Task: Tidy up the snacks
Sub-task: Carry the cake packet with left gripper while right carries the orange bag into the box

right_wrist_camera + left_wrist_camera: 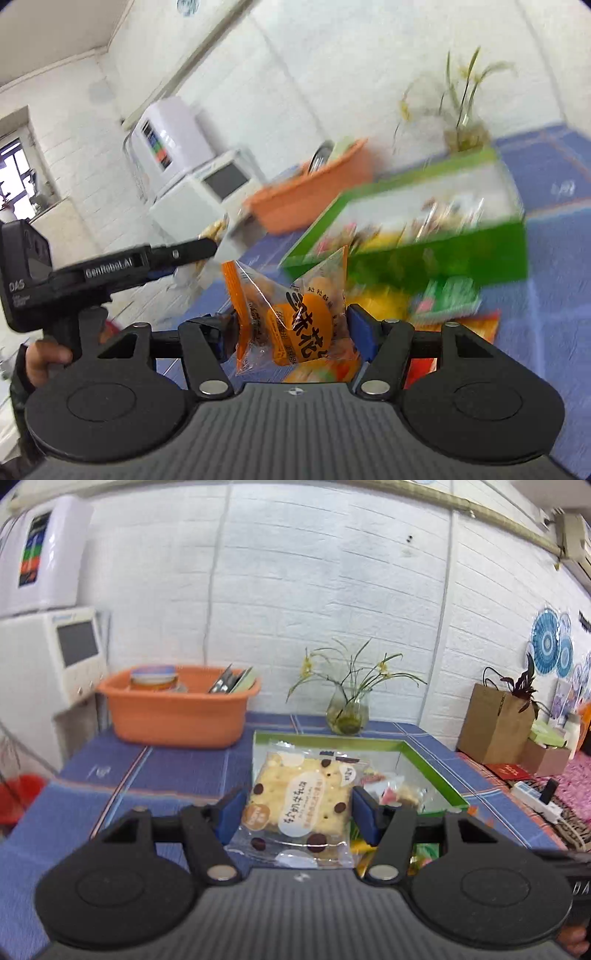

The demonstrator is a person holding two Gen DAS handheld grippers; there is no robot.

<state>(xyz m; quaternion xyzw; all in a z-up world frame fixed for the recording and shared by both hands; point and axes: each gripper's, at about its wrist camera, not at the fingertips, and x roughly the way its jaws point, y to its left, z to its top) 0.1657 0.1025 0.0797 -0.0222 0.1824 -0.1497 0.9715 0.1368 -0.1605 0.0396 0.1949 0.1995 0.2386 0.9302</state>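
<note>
Our left gripper [298, 812] pinches the cracker packet [299, 805] above the green box [436, 771]; our right gripper [293, 332] clamps the orange snack bag [295, 325] near its front wall. Slippery wrappers could slide out mid-carry.

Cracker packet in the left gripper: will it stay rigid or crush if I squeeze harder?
The cracker packet probably holds flat, since its square biscuit fills the wrapper. It likely snaps under harder squeezing. The clear film looks slick, so the left gripper may slip.
</note>
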